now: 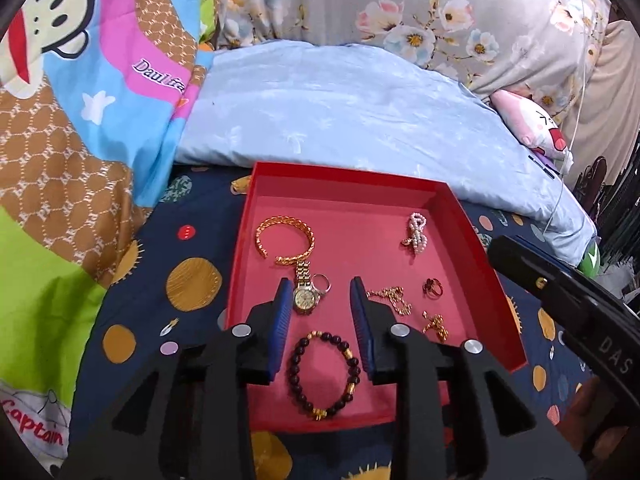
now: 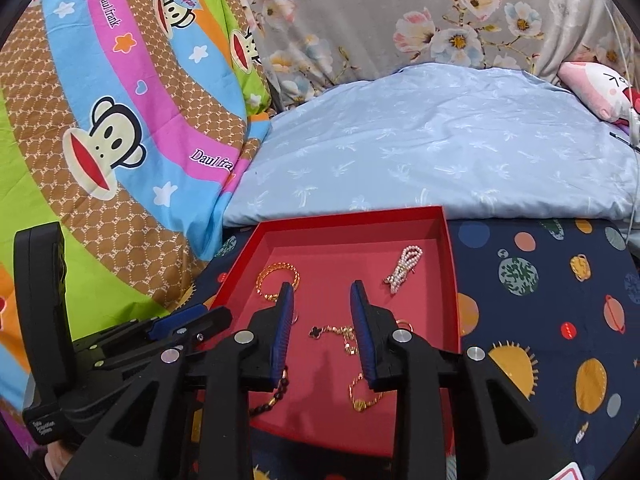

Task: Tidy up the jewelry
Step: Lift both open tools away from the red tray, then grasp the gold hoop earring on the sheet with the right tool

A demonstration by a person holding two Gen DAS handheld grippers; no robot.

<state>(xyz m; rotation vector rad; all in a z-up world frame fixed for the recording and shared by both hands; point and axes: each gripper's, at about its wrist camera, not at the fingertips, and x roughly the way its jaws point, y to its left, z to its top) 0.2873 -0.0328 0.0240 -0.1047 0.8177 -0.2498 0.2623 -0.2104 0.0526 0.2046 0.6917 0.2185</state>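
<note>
While both grippers hang over the red tray [image 1: 472, 216], neither holds anything. The left gripper [image 1: 320, 312] has its 2 blue-padded fingers [image 1: 282, 316] spread wide, with the beaded bracelet [image 1: 324, 374] lying flat on the tray floor between them, near the front rim, and the watch [image 1: 306, 296] just ahead of the left pad. A silver ring [image 1: 322, 283] touches the watch case on its right. The gold bangle [image 1: 286, 240] lies further back on the left, its open end meeting the watch strap. On the right side sit a pearl piece [image 1: 416, 232] toward the back, a dark-stoned ring [image 1: 433, 288] in front of it, and 2 gold chain pieces [image 1: 394, 298] near the right finger.

The right gripper [image 2: 322, 320] is also spread apart, over a gold chain with a black clover charm [image 2: 332, 332]; another gold piece [image 2: 362, 398] lies nearer the front rim. The tray rests on a navy planet-print sheet [image 2: 540, 320], in front of a pale blue pillow [image 2: 440, 140].
</note>
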